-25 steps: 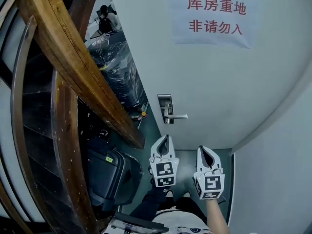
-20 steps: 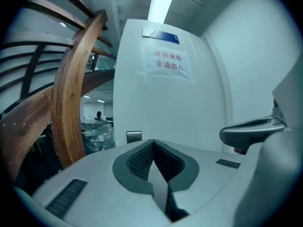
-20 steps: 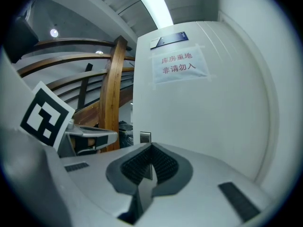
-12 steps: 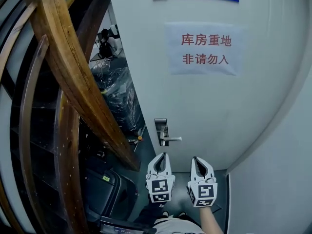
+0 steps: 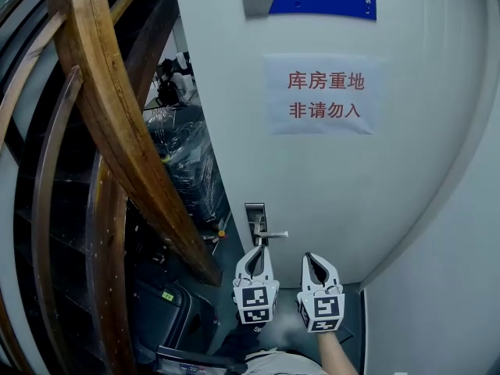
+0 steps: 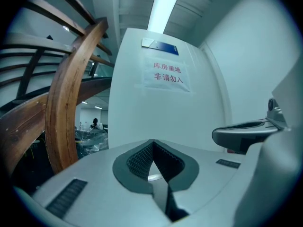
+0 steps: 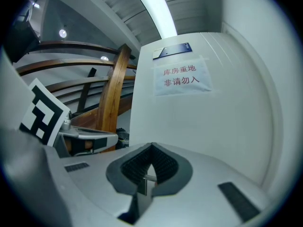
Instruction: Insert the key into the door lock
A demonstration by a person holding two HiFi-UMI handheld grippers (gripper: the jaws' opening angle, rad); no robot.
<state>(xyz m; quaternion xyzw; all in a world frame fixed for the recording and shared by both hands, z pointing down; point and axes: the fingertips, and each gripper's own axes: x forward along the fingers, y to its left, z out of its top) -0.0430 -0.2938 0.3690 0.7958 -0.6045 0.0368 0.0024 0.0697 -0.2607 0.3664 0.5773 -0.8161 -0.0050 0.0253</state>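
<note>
At the door (image 5: 344, 201), left hand-held gripper (image 5: 261, 248), right hand-held gripper (image 5: 307, 256) closed, handle (image 5: 271, 233) clear in head view only

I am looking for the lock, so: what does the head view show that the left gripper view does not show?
Only the head view plainly shows the handle and the black case. Only the left gripper view shows the ceiling light; there the shut left gripper covers the handle's place. Both show the door, the sign, the rail and the right gripper.
</note>
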